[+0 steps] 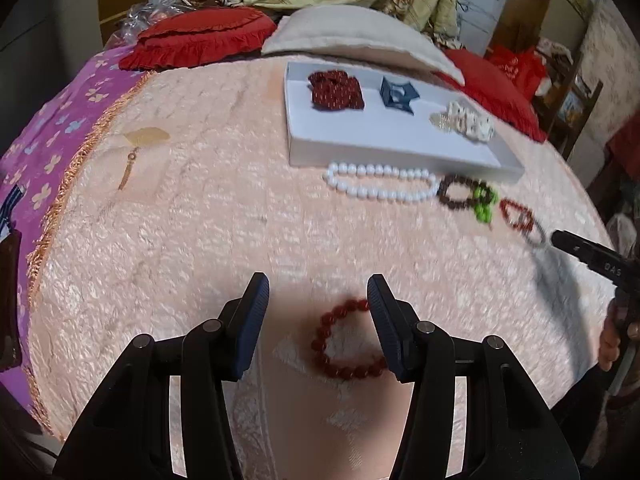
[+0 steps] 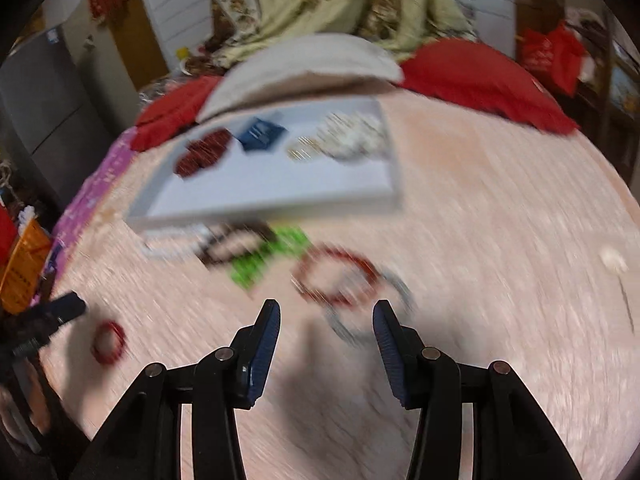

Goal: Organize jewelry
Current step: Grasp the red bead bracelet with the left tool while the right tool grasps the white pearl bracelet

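A white tray (image 1: 400, 142) on the pink bedspread holds a dark red bead pile (image 1: 337, 90), a blue box (image 1: 398, 95) and white jewelry (image 1: 468, 120). In front of it lie a white pearl necklace (image 1: 380, 182), a brown bracelet (image 1: 456, 193), a green one (image 1: 485, 204), a red-brown one (image 1: 518, 214) and a grey ring bracelet (image 1: 538, 236). My left gripper (image 1: 318, 294) is open just above a red bead bracelet (image 1: 346, 342). My right gripper (image 2: 326, 312) is open, close to the grey bracelet (image 2: 360, 312) and red-brown bracelet (image 2: 336, 276). The right view is blurred.
Red cushions (image 1: 200, 42) and a cream pillow (image 1: 352, 34) lie behind the tray. A gold fan-shaped ornament (image 1: 142, 140) lies at the left. A purple flowered sheet (image 1: 48, 140) borders the bedspread. A small white object (image 2: 612, 260) lies at the right.
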`<state>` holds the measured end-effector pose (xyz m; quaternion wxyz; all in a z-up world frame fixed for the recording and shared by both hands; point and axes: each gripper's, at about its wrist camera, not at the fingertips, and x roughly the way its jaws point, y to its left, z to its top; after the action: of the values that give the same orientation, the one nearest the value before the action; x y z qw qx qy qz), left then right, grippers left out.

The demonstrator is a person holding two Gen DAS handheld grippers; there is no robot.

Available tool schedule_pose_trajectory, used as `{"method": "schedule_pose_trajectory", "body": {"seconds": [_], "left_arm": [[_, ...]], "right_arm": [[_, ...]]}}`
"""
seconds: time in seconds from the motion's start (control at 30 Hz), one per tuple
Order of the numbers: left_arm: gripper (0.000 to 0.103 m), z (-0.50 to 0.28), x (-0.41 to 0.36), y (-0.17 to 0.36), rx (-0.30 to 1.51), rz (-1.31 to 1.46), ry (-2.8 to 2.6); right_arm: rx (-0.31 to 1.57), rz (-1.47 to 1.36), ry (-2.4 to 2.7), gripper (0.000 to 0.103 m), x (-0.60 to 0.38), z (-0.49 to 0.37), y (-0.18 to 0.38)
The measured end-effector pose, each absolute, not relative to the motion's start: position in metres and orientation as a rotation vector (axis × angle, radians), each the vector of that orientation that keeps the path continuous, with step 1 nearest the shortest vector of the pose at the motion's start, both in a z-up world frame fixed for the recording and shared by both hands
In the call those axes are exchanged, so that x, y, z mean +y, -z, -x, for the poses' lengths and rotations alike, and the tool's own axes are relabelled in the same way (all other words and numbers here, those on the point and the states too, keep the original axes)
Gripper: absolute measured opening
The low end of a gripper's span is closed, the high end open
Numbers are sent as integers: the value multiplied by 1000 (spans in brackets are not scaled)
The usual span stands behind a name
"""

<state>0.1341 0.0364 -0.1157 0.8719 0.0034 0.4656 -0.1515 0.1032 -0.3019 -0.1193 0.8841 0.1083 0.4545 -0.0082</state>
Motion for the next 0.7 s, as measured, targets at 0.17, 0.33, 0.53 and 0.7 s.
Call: {"method": "schedule_pose_trajectory", "body": {"seconds": [0.17, 0.33, 0.53, 0.7], "left_arm": [[51, -133, 37, 134, 1015, -26, 308], [51, -136, 34, 142, 1032, -13, 341], [51, -137, 26, 144, 996, -25, 362], [45, -134, 27, 145, 968, -39, 373]], "right_arm": [[941, -278, 41, 46, -316, -97, 128], [921, -241, -22, 46, -290, -116, 119], [939, -171, -238, 46, -214, -159, 115], [963, -68, -383, 46, -148, -191, 121]]}}
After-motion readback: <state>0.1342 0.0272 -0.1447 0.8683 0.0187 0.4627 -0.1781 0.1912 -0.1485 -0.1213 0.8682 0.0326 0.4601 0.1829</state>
